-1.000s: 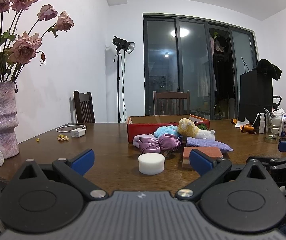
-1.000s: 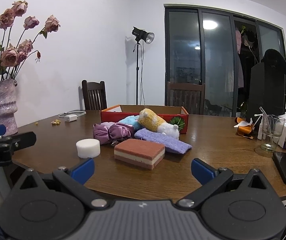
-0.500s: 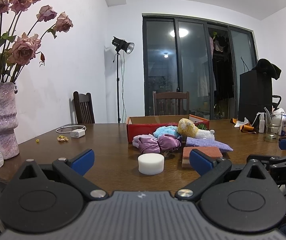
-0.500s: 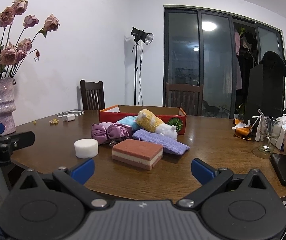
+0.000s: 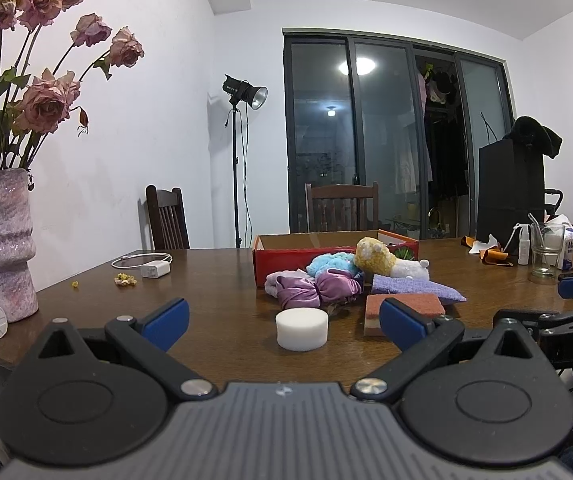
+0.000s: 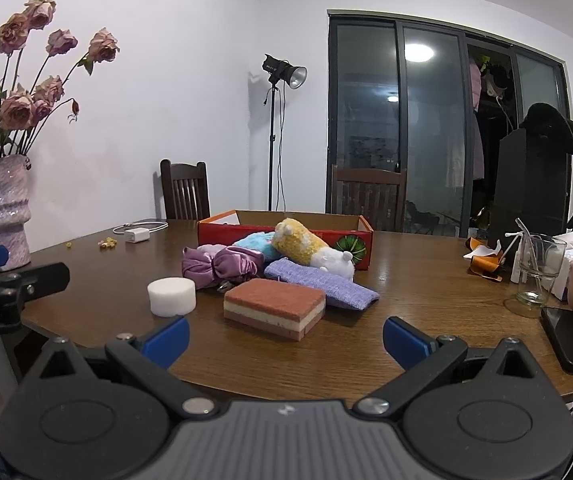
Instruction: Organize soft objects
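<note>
A wooden table (image 6: 406, 280) is filling the middle of both views, and on it, centre frame, a shallow red cardboard box (image 6: 222, 227) is sitting open; its inside is hidden from this low angle, so I cannot tell what is lying in it. One yellow-and-white plush toy (image 6: 306, 246) is leaning against the box's front wall, with one blue fluffy piece (image 6: 252, 245) just beside it. In front of those, one purple knitted cloth (image 6: 318, 284) is lying flat, touching one layered brown sponge (image 6: 274, 308), and one bundle of purple satin scrunchies (image 6: 218, 266) is resting left of it. One white round sponge (image 5: 301, 328) is standing alone nearest the left gripper (image 5: 284, 316), whose blue fingers are spreading wide with nothing between them. The right gripper (image 6: 284, 338) is hovering at the table edge, lower frame, jaws likewise apart and holding nothing. At the left edge one pink vase (image 5: 0, 248) is holding dried roses (image 5: 42, 104); at the right, one glass (image 6: 538, 268) is holding straws.
</note>
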